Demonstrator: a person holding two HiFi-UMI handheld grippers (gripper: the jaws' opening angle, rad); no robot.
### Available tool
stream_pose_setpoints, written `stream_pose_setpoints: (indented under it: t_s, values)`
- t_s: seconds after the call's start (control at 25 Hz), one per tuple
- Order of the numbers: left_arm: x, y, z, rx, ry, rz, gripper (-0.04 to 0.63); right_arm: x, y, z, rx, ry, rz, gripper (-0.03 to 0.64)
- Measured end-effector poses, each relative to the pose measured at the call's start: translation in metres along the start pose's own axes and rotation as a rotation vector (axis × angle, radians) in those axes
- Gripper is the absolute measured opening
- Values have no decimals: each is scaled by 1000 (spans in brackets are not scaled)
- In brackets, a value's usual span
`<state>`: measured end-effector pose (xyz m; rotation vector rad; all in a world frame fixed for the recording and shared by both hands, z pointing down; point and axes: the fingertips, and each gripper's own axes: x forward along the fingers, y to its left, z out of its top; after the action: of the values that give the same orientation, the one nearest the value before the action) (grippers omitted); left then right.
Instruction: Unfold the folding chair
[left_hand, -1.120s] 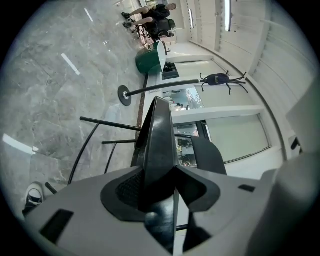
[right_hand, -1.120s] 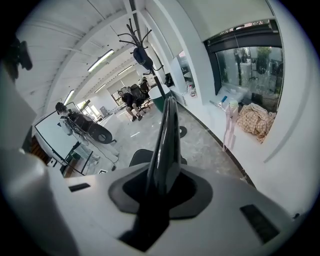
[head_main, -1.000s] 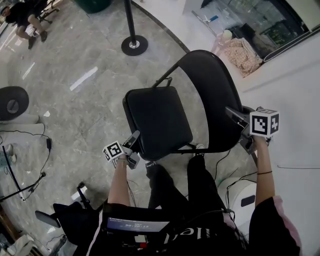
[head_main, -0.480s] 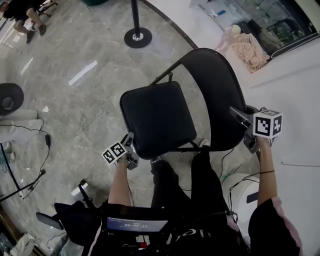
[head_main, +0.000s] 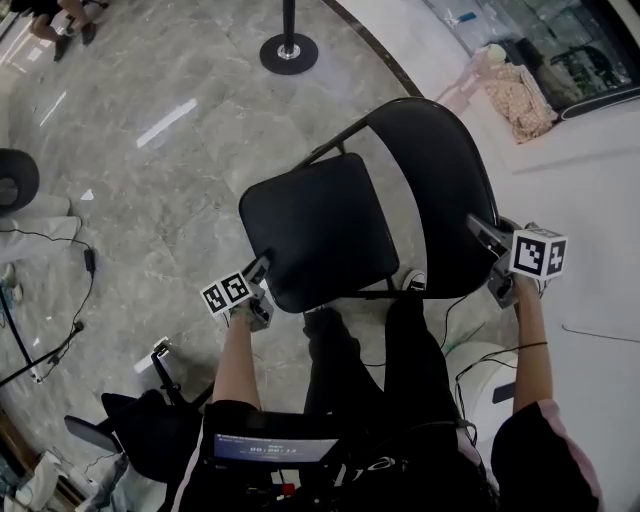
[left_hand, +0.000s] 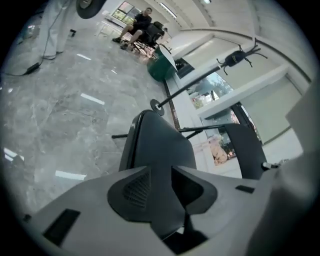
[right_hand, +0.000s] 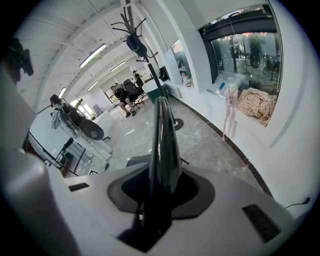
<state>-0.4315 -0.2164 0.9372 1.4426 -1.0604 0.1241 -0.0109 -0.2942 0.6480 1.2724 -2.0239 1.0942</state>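
The black folding chair stands in front of me with its padded seat (head_main: 318, 225) lowered and its curved backrest (head_main: 435, 190) to the right. My left gripper (head_main: 262, 268) is at the seat's near left corner. Its jaws are closing, and the seat's (left_hand: 160, 145) edge fills the gap between them at the left gripper (left_hand: 162, 185). My right gripper (head_main: 480, 232) is shut on the backrest's near edge. In the right gripper view the backrest (right_hand: 164, 135) rises edge-on out of the right gripper (right_hand: 161, 187).
My legs (head_main: 370, 370) stand just behind the chair. A stanchion base (head_main: 289, 53) sits on the marble floor beyond it, cables (head_main: 40, 260) trail at the left, and a white device (head_main: 478, 375) lies by my right foot. A patterned cloth bundle (head_main: 522, 100) lies by the window.
The left gripper has dropped and swung in onto the seat's corner, its jaws narrowing around the edge. The right gripper has sunk a little with the backrest.
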Motion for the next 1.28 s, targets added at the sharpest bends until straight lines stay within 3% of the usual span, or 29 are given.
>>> stream_pose_setpoints:
  t_s: [0.12, 0.28, 0.36, 0.56, 0.84, 1.12, 1.2, 1.28]
  values:
    - [6, -5, -14, 55, 56, -4, 120, 2, -4, 3, -82, 21, -61, 118]
    - [14, -22, -24, 84, 78, -37, 120, -1, -9, 5, -216, 49, -189, 192]
    - [18, -39, -28, 113, 92, -63, 120, -11, -11, 9, -208, 25, -233, 221]
    - [9, -90, -22, 193, 97, -133, 120, -57, -4, 26, -103, -94, -280, 221]
    - [-28, -148, -31, 252, 121, -159, 120, -109, 42, 26, -89, -147, -257, 219]
    - [-68, -191, -56, 244, 102, -148, 120, -131, 93, 0, -88, -113, -136, 213]
    - [-77, -203, -64, 225, 74, -153, 120, -132, 101, -12, -82, -100, -105, 182]
    - [-87, -213, -72, 209, 46, -155, 120, -133, 106, -24, -79, -93, -89, 108]
